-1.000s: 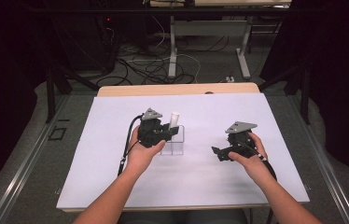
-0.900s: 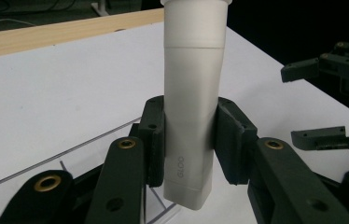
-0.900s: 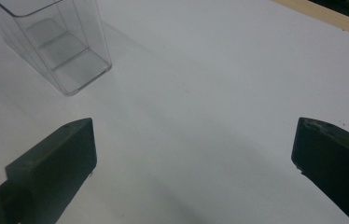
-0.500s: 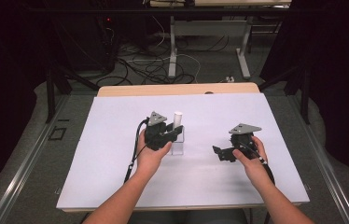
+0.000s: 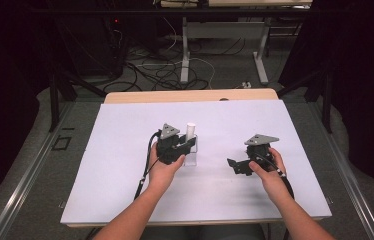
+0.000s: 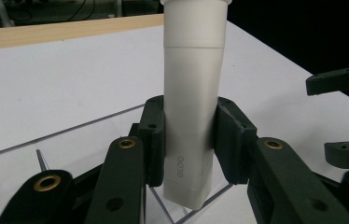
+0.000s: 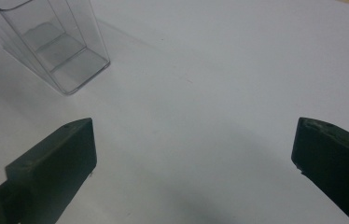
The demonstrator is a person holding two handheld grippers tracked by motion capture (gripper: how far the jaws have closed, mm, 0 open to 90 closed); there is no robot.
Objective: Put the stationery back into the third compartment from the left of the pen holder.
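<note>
**Seating the white tube in the clear box**

At the centre of the high view, the left gripper is clamped on a white tube, which stands upright with its cap end up. In the left gripper view the two black pads press its flattened lower body from either side, and the crimped bottom end hangs at the bottom centre of the frame, just above or at the rim of a clear plastic box; whether it has entered the box cannot be told. The right gripper rests to the right of centre, jaws spread wide and holding nothing, low over the white table cover. In its own view the clear plastic box sits in the upper left, well apart from its pads.

The step in hand looks like lowering the tube into the box. To do it well, the tube should stay vertical and centred over the opening, since the box is light and narrow and a slanted entry could tip it or push it along the cover. A slow descent suits, with the clamp released only once the tube's end bears on the box floor. The free gripper could steady the box wall if it starts to slide.
</note>
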